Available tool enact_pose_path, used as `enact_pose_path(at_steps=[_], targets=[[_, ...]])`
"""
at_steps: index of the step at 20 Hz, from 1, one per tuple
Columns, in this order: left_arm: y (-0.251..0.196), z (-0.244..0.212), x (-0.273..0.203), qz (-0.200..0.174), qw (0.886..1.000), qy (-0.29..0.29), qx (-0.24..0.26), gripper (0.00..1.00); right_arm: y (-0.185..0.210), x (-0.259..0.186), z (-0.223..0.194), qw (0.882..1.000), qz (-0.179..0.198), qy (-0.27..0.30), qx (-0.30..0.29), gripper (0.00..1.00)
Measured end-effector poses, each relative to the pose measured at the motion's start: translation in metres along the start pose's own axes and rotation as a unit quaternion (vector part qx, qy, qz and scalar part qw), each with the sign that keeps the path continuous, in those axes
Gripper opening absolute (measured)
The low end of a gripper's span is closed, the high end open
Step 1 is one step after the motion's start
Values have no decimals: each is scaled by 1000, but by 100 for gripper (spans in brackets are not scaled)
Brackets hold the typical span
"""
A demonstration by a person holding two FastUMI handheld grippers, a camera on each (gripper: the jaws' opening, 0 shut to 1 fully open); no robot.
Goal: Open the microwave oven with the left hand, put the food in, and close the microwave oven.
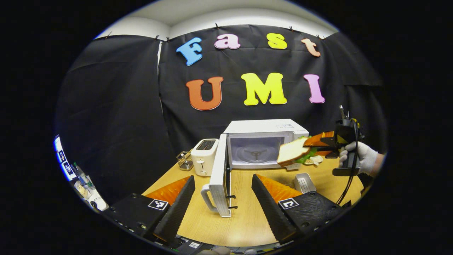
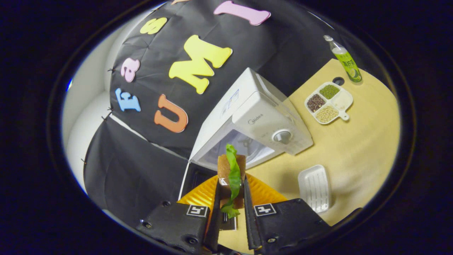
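We are seeing the sandwich (image 2: pixel 231 173), bread with a green lettuce leaf, hanging in the air just in front of the open microwave (image 1: pixel 263 143), whose door (image 1: pixel 220 177) is swinging out over the wooden desk (image 1: pixel 244 219). Our right claw (image 2: pixel 230 198) is gripping it between both fingers, while our left claw (image 1: pixel 223 198) is standing wide and empty near the door, beside a white toaster (image 1: pixel 204 156).
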State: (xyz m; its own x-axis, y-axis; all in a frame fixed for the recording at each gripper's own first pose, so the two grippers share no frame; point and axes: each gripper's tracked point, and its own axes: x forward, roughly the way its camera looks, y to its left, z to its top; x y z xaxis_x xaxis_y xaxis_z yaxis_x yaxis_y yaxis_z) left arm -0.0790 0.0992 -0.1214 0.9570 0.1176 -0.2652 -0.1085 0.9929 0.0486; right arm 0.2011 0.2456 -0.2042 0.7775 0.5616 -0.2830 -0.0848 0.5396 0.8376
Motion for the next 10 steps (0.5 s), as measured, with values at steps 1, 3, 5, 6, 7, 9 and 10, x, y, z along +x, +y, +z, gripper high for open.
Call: enact_pose_path(at_steps=[1,3,5,6,7,9,10], targets=[[6,1,3,-5,1000,-1,2,97,7,15,-6,1000,0,-16,13,34],[14,7,9,-18,1000,-9,4,97,13,48,-14,998,-2,-56,38,34],[22,9,16,-26,999,-16,17,97,6,79,-25,994,-31,-92,56,26],[28,11,20,-26,999,-21,26,97,3,96,-29,990,-43,-112,72,25],[33,7,26,-27,999,-18,30,97,1,112,-34,987,-51,-123,86,34],[42,0,33,-26,999,-9,31,97,4,144,-39,982,-50,-144,109,34],[46,-1,37,-26,999,-10,32,97,5,159,-41,981,-50,-148,113,26]])
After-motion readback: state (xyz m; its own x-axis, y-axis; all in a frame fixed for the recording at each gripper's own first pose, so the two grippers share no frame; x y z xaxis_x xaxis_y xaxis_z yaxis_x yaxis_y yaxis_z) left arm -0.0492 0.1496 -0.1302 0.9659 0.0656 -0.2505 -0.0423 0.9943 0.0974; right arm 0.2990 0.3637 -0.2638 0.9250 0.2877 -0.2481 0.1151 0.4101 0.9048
